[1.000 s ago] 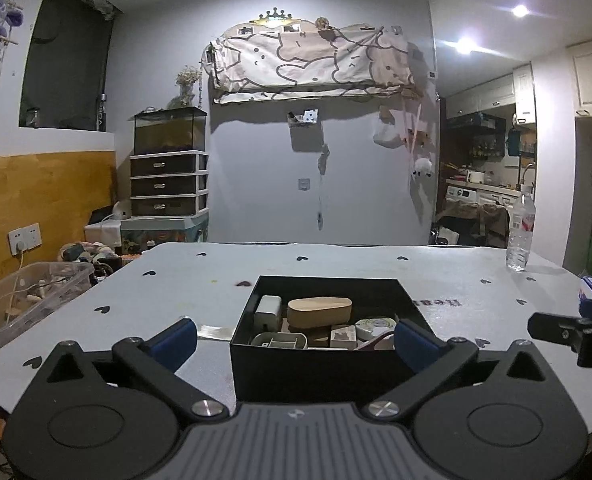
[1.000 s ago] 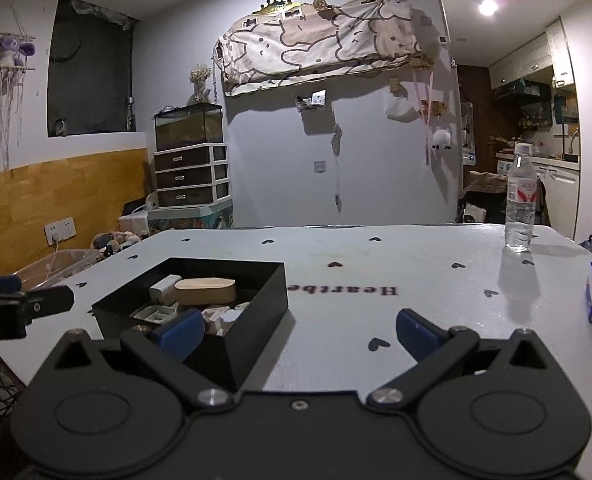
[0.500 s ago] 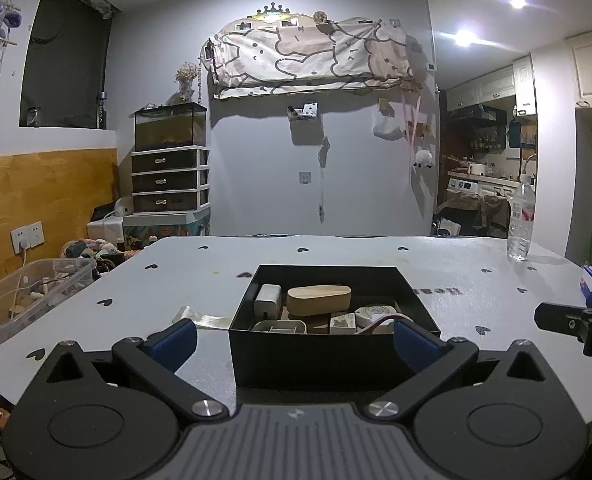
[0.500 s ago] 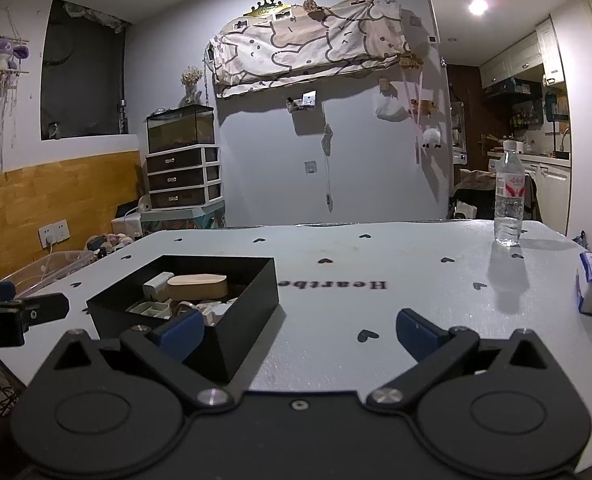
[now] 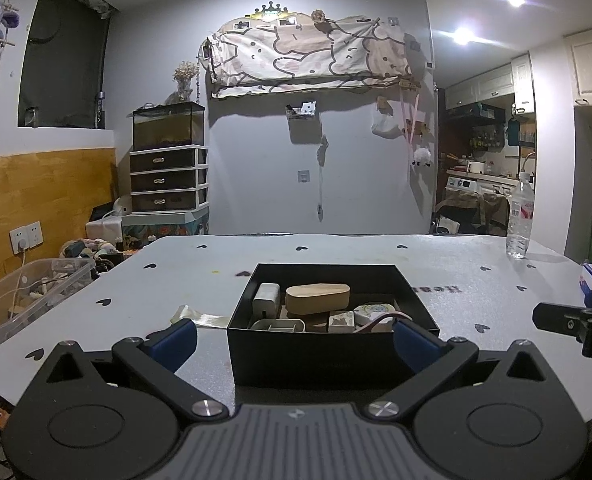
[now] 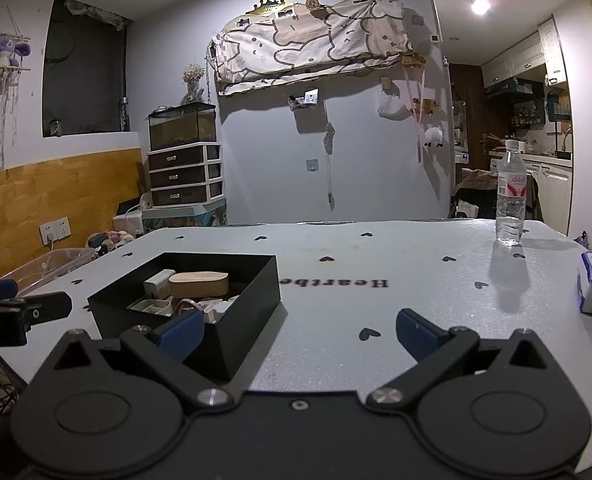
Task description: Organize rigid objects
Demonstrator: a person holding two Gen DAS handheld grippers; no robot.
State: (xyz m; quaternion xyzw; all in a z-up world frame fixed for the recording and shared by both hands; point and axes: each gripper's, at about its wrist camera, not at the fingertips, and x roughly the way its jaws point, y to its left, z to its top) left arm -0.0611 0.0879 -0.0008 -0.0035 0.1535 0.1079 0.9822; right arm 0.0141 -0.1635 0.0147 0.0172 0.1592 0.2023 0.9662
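Behind the black box [image 5: 332, 344], both tools have retreated slightly.

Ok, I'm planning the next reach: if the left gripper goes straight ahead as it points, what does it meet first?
Most likely the near wall of the black box, which sits centred between the open left gripper fingers; depth is hard to judge.
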